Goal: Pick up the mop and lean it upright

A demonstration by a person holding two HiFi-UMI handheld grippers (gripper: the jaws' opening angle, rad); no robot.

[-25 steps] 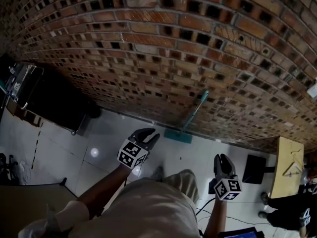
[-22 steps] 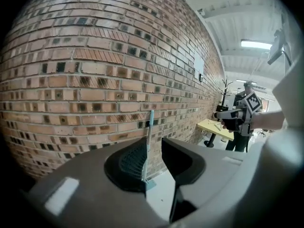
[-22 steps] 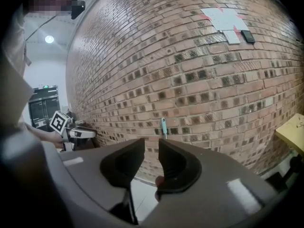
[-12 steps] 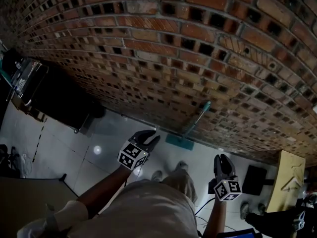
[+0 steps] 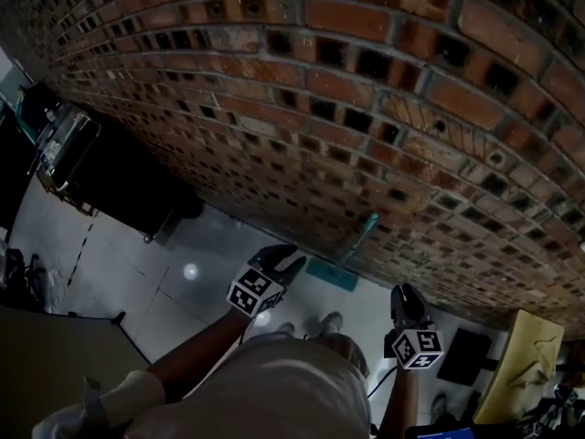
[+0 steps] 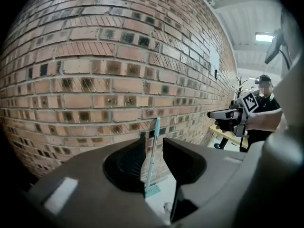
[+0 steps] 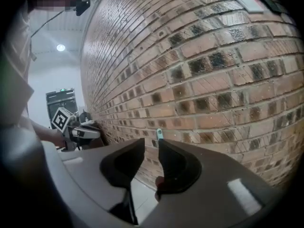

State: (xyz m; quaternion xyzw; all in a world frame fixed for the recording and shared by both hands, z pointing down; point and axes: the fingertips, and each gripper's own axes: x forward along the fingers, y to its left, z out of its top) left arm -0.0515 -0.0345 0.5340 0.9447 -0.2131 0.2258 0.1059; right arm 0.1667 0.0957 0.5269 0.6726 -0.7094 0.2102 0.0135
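Jaws on our left gripper (image 5: 285, 262) and right gripper (image 5: 405, 293) stand apart, empty. We see the slim teal mop (image 5: 358, 238) at one o'clock from the left, leaning upright against the red brick wall (image 5: 366, 108), head on pale floor (image 5: 174, 245).

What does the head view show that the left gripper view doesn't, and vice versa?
Head view only: the dark low cabinet at the left, and the wearer's beige-trousered legs and shoes.

Left gripper view only: the rectangular ceiling light panel and a white plate on the wall.

Both: the red brick wall, the teal-handled mop leaning against it, the right claw and the white tiled floor.
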